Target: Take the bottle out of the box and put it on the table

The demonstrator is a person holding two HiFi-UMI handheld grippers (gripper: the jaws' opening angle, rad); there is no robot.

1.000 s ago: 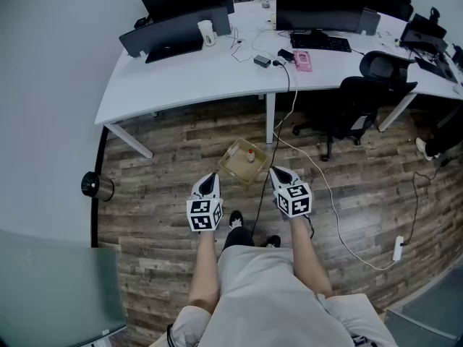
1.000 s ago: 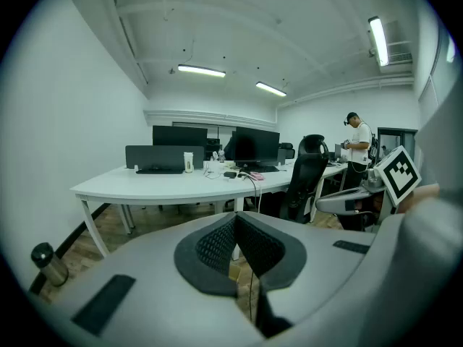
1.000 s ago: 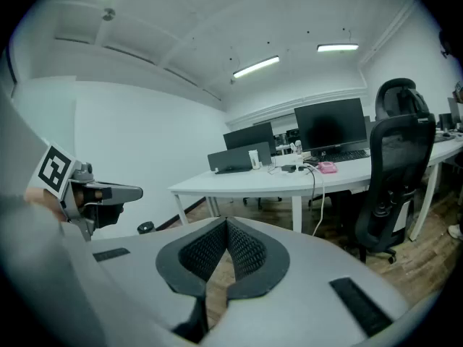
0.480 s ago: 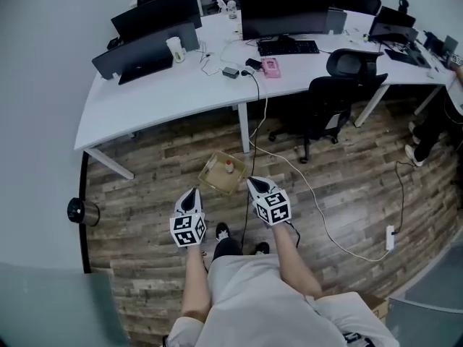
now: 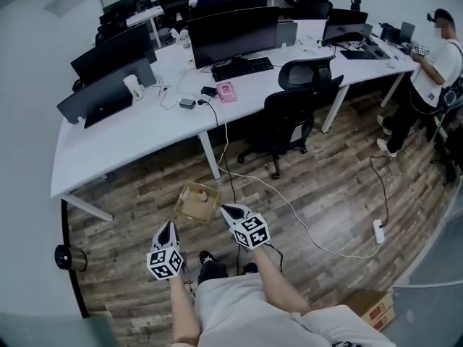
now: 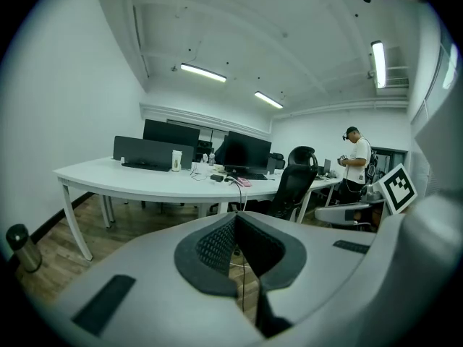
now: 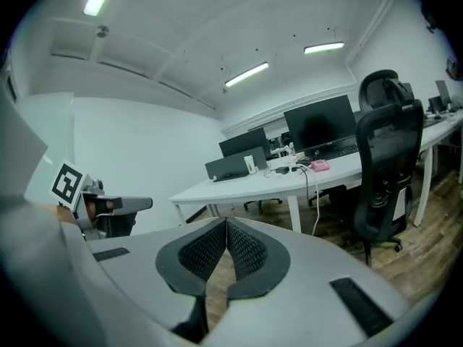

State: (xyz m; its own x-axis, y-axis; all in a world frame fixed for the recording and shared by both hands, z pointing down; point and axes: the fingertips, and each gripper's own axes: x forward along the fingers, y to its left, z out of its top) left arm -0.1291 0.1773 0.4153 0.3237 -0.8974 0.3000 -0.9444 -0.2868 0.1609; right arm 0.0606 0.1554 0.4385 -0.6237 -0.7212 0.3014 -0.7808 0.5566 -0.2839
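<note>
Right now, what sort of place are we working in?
Probably an open-plan office: long white desks carrying monitors, with black swivel chairs on a wood-plank floor.

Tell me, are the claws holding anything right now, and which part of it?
No, nothing. The left claw and the right claw are both shut with nothing between them. The bottle sits in the box on the floor, untouched.

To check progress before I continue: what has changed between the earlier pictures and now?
Only the head view swung; nothing was taken or let go. The small bottle stays in the open cardboard box on the wooden floor; the left gripper and right gripper remain shut, empty, near it.
</note>
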